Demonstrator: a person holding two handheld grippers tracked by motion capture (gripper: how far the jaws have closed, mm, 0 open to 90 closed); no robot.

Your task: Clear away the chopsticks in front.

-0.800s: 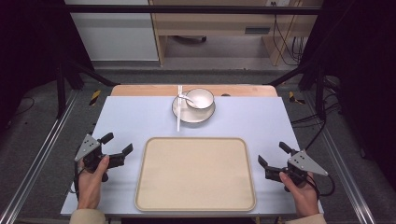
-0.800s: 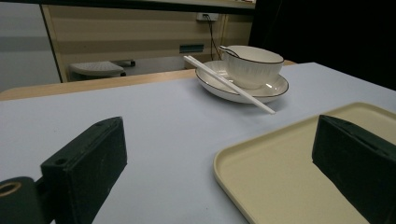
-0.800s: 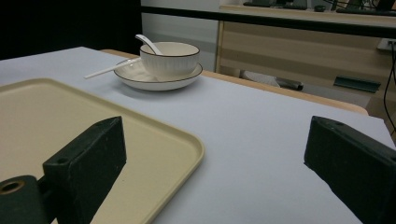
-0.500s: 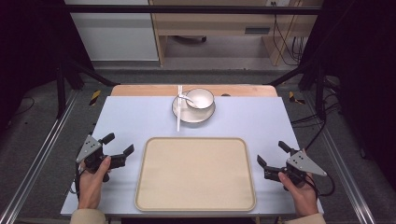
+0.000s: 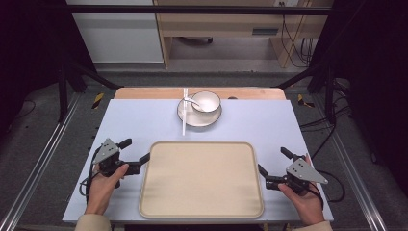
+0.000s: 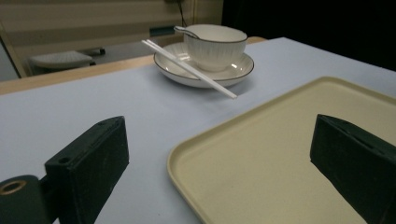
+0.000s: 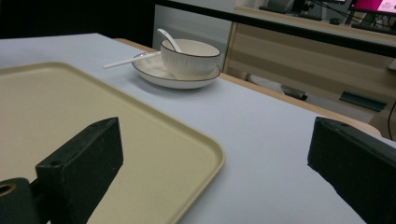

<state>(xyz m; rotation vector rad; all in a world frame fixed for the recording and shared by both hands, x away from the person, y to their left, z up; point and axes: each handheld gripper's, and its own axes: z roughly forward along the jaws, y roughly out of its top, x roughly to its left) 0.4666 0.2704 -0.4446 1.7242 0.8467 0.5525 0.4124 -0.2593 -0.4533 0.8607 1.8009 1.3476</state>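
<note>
A beige tray (image 5: 202,183) lies at the table's near middle with nothing on it. Behind it a white bowl (image 5: 207,100) holding a white spoon (image 5: 191,101) stands on a white plate (image 5: 199,117). White chopsticks (image 5: 184,113) rest across the plate's left rim. My left gripper (image 5: 134,150) is open beside the tray's left edge, one jaw tip over its rim. My right gripper (image 5: 273,161) is open at the tray's right edge. In the left gripper view the open jaws frame the tray (image 6: 280,154) corner and the bowl (image 6: 215,42). The right gripper view shows the tray (image 7: 70,102) and the bowl (image 7: 189,56).
The pale blue table top (image 5: 269,122) ends in a wooden strip (image 5: 144,93) at the back. Dark frame legs stand off both far corners, and a wooden shelf unit (image 5: 221,24) sits beyond on the floor. Cables trail from both grippers.
Both grippers have edged slightly inward toward the tray's sides. Their jaws stay wide apart. Bowl, plate and chopsticks have not moved.
</note>
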